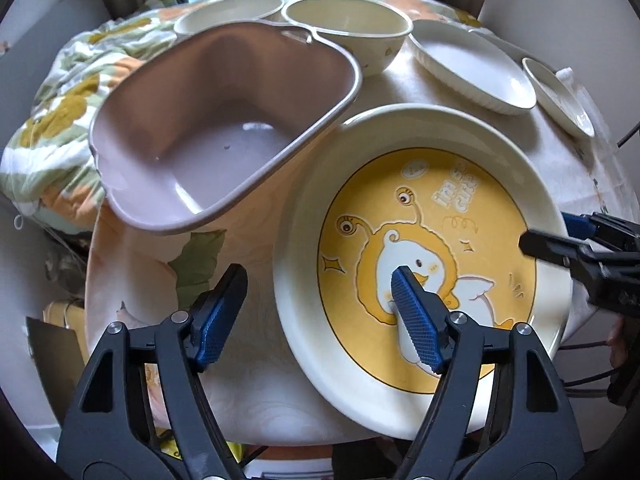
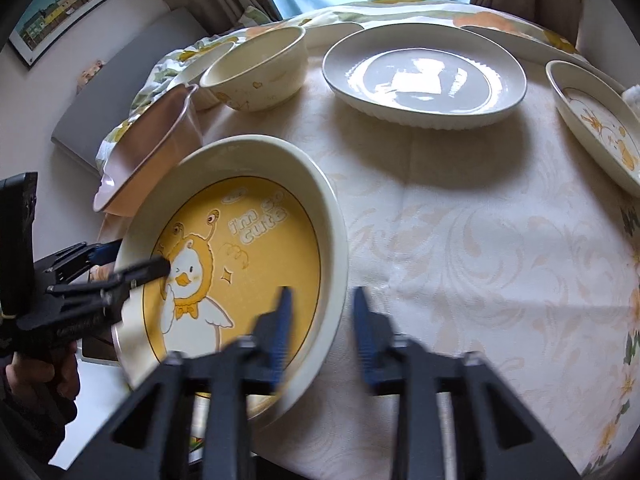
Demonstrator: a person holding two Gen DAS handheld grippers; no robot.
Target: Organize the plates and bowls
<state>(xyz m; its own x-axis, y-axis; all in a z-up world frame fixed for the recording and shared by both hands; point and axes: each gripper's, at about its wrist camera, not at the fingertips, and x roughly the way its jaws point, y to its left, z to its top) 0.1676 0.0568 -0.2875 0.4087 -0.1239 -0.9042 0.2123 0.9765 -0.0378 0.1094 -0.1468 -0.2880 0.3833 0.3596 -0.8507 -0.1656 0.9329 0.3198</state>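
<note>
- Straddling opposite sides of the yellow duck plate (image 1: 424,264), both pairs of tongs stand with jaws apart and neither pad presses on the rim.
- The left tongs (image 1: 320,308) bracket the plate's near-left rim: one blue pad hangs over the bare surface (image 1: 248,360) outside the plate, the other over the duck picture inside it.
- The right tongs (image 2: 320,332) bracket the plate's right rim the same way, one pad over the yellow floor, one over the cloth outside.
- The plate lies flat, as far as I can judge through the fisheye bend, at the near edge of the surface; whether a little of its rim overhangs that edge I cannot tell.
- From the plate, the pink basin (image 1: 216,132) sits just beside its far-left rim, close enough that the two may touch; the view does not settle it.
- Two cream bowls (image 1: 348,28) stand beyond the basin, further from the plate.
- The grey plate (image 2: 424,76) lies well beyond the plate's far-right side, and a smaller duck plate (image 2: 596,128) lies further right still.
- The plate being round, no long axis governs the grasp; what matters is that each rim already runs between a pair of pads.
- Both hands are equally near, so either could close first; my judgement is that this plate has just been set down or is about to be lifted.
</note>
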